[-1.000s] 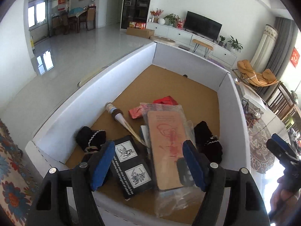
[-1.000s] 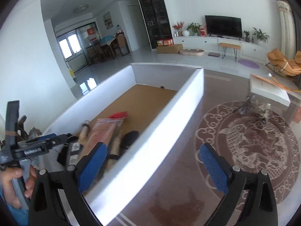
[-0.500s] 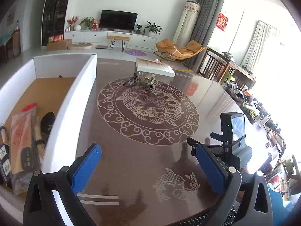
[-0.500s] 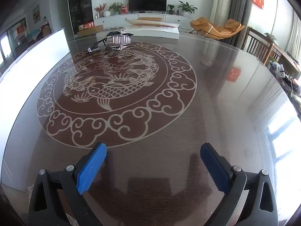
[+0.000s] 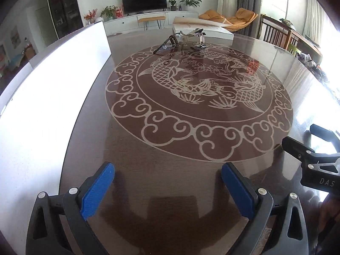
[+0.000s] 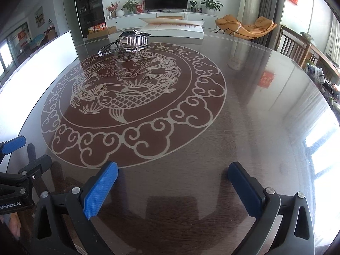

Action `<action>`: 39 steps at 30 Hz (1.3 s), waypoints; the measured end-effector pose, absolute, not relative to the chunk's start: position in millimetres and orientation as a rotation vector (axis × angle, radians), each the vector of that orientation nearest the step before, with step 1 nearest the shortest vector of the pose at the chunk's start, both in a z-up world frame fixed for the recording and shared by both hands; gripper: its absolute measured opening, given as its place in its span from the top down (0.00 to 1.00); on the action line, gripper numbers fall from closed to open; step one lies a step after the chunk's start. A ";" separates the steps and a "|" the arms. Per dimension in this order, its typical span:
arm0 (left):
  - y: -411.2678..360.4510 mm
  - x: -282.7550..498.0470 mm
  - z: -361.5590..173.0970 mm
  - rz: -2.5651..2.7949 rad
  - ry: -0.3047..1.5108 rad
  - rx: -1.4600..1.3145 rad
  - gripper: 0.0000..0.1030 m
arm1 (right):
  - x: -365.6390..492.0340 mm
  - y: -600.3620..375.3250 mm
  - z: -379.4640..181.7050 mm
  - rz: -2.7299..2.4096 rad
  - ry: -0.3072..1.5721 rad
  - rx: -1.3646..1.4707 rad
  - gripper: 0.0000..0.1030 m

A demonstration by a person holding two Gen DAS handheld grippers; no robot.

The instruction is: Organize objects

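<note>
Both the left gripper point(image 5: 167, 189) and right gripper point(image 6: 173, 188) are held wide apart, empty, over the table point(image 6: 244, 110). Sunglasses point(image 6: 108, 47) and hair clip point(image 6: 136, 39) lie beyond the fish pattern point(image 6: 127, 93). One item should be approached low, jaws straddling it.

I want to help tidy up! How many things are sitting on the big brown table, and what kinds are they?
Glasses: 1
Silvery claw clip: 1
White boxes: 2, tall-walled box and flat box
Total: 4
</note>
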State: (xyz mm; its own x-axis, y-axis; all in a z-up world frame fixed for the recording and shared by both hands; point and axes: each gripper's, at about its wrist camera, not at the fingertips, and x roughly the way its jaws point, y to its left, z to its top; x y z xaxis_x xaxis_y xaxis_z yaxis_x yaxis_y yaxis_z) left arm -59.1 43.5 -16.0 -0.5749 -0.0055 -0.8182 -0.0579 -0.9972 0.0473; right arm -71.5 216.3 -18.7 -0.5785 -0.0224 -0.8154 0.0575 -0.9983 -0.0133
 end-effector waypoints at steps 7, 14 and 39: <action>37.8 -61.5 -20.3 2.771 0.031 -1.424 0.00 | -71.5 216.2 -18.7 -2.751 0.059 1.421 0.00; 37.7 -61.5 -20.3 2.771 0.031 -1.425 0.00 | -71.7 216.5 -18.8 -2.751 0.058 1.420 0.00; 38.7 -62.9 -20.5 2.769 0.026 -1.425 0.00 | -71.6 216.1 -19.0 -2.751 0.058 1.420 0.00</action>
